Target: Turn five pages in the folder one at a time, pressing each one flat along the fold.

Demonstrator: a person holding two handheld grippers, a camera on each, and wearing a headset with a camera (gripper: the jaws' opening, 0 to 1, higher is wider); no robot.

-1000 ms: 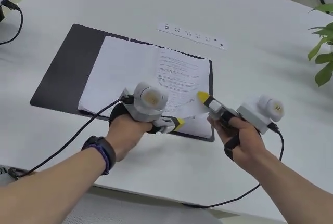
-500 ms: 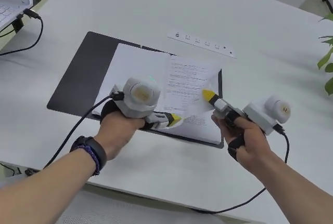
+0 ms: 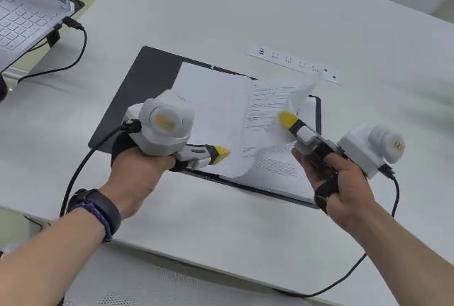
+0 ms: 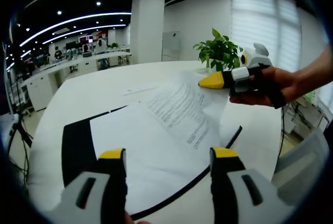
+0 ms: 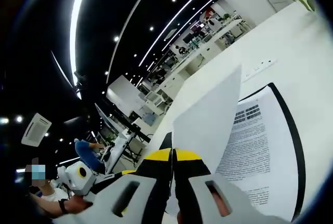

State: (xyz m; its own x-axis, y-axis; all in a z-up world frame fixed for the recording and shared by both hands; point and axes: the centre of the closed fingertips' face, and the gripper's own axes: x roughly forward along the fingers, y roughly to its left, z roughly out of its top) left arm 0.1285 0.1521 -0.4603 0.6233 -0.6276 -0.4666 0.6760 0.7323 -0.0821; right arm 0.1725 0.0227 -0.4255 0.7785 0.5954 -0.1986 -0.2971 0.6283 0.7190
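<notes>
A black folder [image 3: 135,93] lies open on the white table, with white sheets on its left half and a printed page [image 5: 260,151] on its right half. My right gripper [image 3: 287,119] is shut on the edge of one printed page [image 3: 273,107] and holds it raised and curled above the right half. In the right gripper view, that page [image 5: 208,120] stands up from between the closed yellow tips of the right gripper [image 5: 173,155]. My left gripper [image 3: 220,154] hovers open at the folder's front edge; the left gripper [image 4: 166,154] has nothing between its fingers.
A white power strip [image 3: 294,61] lies beyond the folder. A laptop [image 3: 28,1] with a black cable [image 3: 53,64] sits at the far left. A potted plant [image 4: 221,52] stands off the table's right side.
The right gripper has raised the printed page off the right half and carried it up and leftward. The left gripper has drawn slightly back to the left.
</notes>
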